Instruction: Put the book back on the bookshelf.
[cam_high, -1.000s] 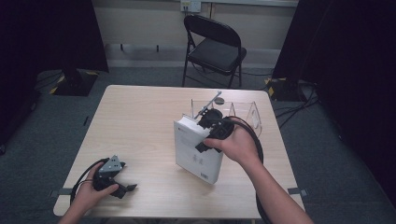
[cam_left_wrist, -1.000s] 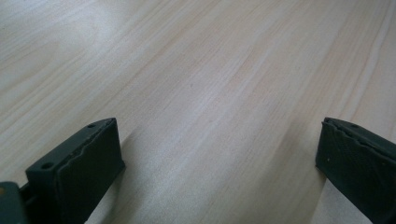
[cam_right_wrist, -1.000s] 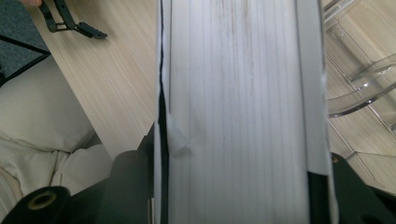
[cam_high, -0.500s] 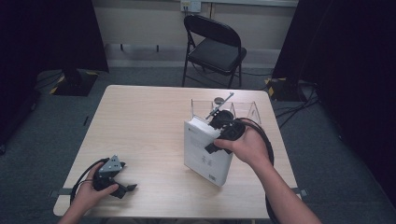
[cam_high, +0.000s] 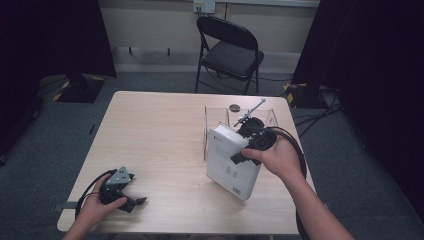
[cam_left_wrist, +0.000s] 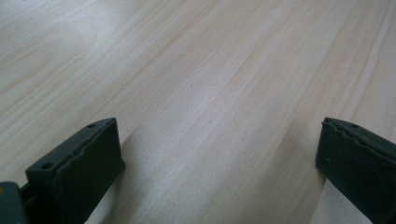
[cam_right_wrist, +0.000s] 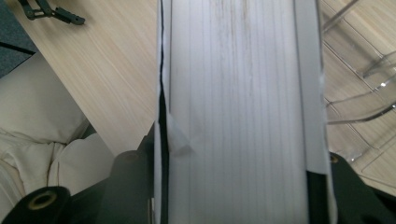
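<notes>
Between the right jaws: the right gripper (cam_high: 250, 142) is clamped across the page edge of a thick white softcover book (cam_high: 231, 162); in the right gripper view the block of pages (cam_right_wrist: 243, 107) runs up between the two black jaws, one against each cover.
Book's pose: tilted, its lower corner near the table's front edge, its upper end against the gripper.
Beside the book: a clear acrylic rack (cam_high: 216, 120) stands just behind it, touching or nearly so.
Left jaws: the left gripper (cam_high: 120, 192) sits at the front left of the table, well apart from the book, its jaws spread wide over bare wood (cam_left_wrist: 210, 93), gripping nothing.
Surface: a pale wood-grain table (cam_high: 150, 130).
Room: grey carpet, a black folding chair (cam_high: 227, 47) behind the table, dark curtains on both sides.
Writing: small dark print on the book's cover, too small to read.
</notes>
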